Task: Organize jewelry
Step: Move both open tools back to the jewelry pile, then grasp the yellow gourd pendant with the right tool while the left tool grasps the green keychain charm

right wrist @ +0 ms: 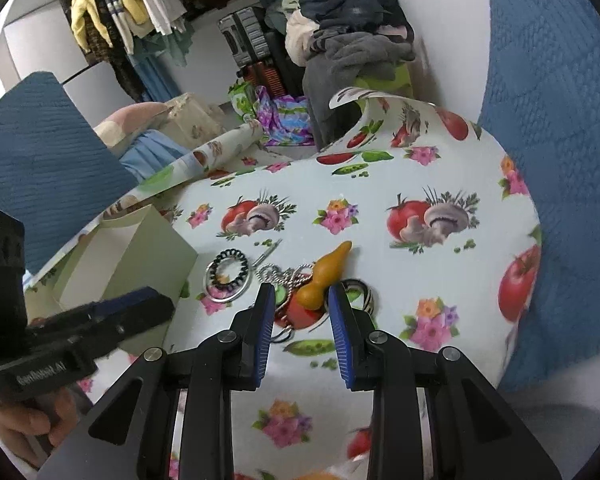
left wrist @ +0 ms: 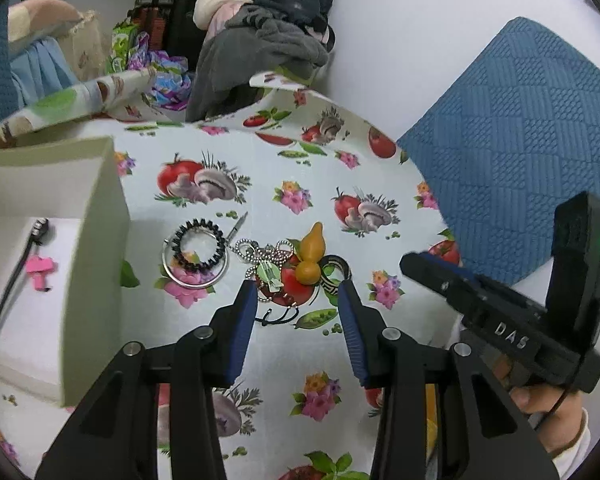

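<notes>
Jewelry lies in a cluster on the patterned tablecloth: an orange gourd pendant (left wrist: 311, 255) (right wrist: 327, 276), a ball chain with a green tag (left wrist: 265, 257) (right wrist: 283, 278), a striped ring (left wrist: 335, 270) (right wrist: 363, 293), a black spiral hair tie (left wrist: 198, 244) (right wrist: 231, 269) inside a silver bangle (left wrist: 195, 268) (right wrist: 229, 285). A white box (left wrist: 96, 216) (right wrist: 140, 256) at the left holds a pink charm (left wrist: 41, 269) and a dark strand. My left gripper (left wrist: 298, 290) is open, just short of the gourd. My right gripper (right wrist: 300, 294) is open, its jaws either side of the gourd's base.
The round table (right wrist: 480, 184) ends at a blue textured mat (left wrist: 520, 132) on the right. Piled clothes (left wrist: 268, 40) and bags stand behind the table. The tablecloth's far edge curls up (left wrist: 112, 92). The other gripper's body shows at the side of each view (left wrist: 500, 312) (right wrist: 80, 320).
</notes>
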Motion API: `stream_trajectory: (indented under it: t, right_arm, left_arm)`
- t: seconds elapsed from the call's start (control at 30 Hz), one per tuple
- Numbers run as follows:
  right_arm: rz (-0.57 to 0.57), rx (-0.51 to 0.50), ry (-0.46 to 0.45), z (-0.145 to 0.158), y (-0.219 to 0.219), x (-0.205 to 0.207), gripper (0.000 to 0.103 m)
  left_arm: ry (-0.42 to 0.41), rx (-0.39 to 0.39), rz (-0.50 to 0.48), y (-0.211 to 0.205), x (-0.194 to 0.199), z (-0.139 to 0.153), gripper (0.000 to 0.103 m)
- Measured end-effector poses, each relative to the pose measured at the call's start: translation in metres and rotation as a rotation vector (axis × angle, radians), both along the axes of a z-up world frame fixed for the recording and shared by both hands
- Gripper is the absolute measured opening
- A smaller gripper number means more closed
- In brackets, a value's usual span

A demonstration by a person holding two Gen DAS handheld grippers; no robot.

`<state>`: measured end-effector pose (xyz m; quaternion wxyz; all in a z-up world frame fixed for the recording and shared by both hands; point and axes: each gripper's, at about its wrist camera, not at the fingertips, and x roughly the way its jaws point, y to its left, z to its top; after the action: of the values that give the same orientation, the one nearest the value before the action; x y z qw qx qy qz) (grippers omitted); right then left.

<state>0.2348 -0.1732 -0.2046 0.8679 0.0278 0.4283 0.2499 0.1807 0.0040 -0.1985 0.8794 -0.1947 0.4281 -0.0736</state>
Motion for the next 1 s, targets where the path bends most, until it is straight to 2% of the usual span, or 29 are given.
stream_trajectory:
  t: [0.17,0.27,0.6,1.0]
  right_arm:
    - [0.036,-0.021,0.036,-0.019,0.007,0.023,0.026]
    - [0.064,0.0,0.077,-0.029,0.012,0.04,0.026]
    - [0.093,-0.046,0.15,-0.064,0.026,0.089,0.026]
    - [0.074,-0.083,0.22,-0.088,0.036,0.107,0.028]
  left_arm:
    - [0.035,0.01,0.003,-0.005,0.018,-0.027,0.042]
    - [0.053,0.02,-0.002,-0.009,0.026,-0.04,0.042]
    - [0.104,0.095,-0.023,-0.027,0.047,-0.073,0.033]
    - [0.112,0.152,0.005,-0.036,0.058,-0.083,0.022]
